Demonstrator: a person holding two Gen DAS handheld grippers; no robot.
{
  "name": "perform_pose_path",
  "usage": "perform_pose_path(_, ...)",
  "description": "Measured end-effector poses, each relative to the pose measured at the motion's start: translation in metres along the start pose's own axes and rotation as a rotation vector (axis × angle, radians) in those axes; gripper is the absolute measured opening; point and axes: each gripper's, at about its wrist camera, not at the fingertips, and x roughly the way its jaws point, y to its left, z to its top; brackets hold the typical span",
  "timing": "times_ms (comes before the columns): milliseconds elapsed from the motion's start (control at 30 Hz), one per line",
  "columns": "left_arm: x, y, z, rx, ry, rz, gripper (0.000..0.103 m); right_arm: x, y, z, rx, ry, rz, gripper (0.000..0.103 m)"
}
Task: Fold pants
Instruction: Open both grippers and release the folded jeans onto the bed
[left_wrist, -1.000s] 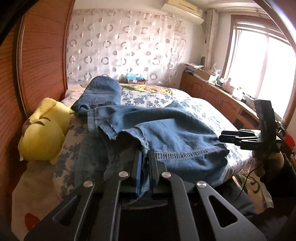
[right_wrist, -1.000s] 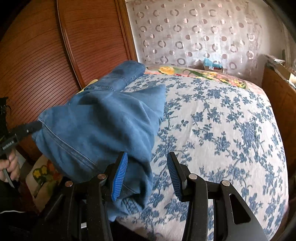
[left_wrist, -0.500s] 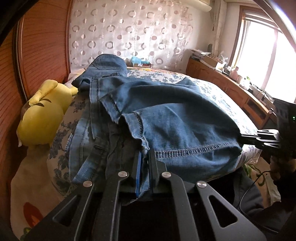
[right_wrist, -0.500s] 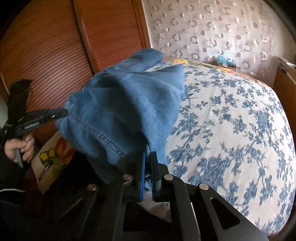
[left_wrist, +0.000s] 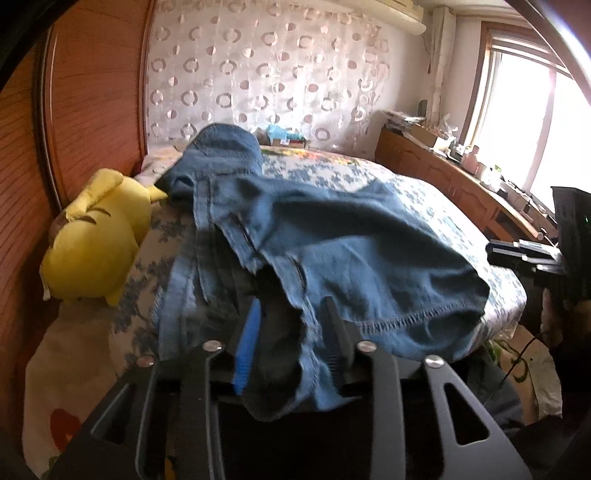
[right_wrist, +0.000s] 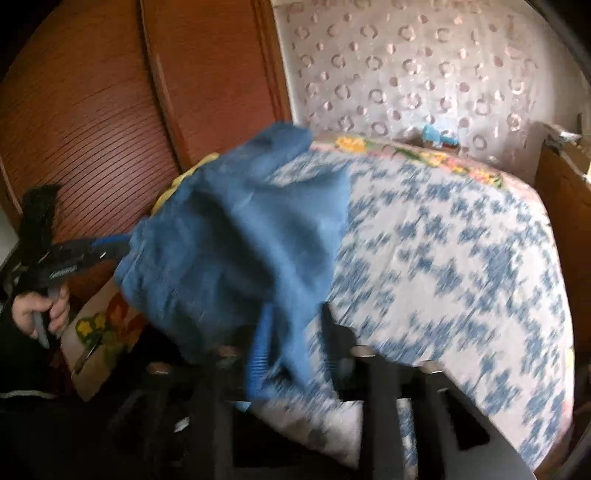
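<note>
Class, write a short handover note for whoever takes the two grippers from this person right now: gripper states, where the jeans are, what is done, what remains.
Left gripper: jaws opening, denim edge loose between them, not pinched.
Right gripper: jaws opening, a fold of denim hangs between them; view blurred.
Jeans: draped over the near edge of the floral bed, one end reaching toward the headboard beside the yellow plush toy.
Done: the near part appears folded over onto the rest.
Left: likely smooth the fold, then fold again to finish.
</note>
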Motion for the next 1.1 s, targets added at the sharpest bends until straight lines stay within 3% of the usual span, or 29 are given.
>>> perform_pose_path(300,0.034,0.017,0.042,-0.007,-0.013,0.04,0.042,0.068,-0.029,0.062,0.011,-0.028,-0.004,0.047)
perform_pose_path(600,0.08,0.035,0.059,-0.012,0.058,0.066,0.042,0.149,-0.05,0.096,0.029,0.084,0.047,0.059)
perform_pose_path(867,0.103,0.042,0.057,-0.016,0.107,0.059,0.042,0.215,-0.065,0.108,0.066,0.195,0.175,0.06)
perform_pose_path(900,0.104,0.041,0.057,-0.017,0.107,0.059,0.042,0.219,-0.066,0.107,0.07,0.187,0.191,0.057)
perform_pose_path(933,0.104,0.041,0.058,-0.017,0.104,0.059,0.042,0.221,-0.066,0.107,0.073,0.18,0.211,0.043)
perform_pose_path(1033,0.104,0.039,0.062,-0.018,0.096,0.061,0.042,0.221,-0.07,0.108,0.082,0.15,0.261,0.019)
perform_pose_path(1100,0.103,0.034,0.064,-0.014,0.089,0.063,0.042,0.211,-0.075,0.108,0.098,0.094,0.248,0.017)
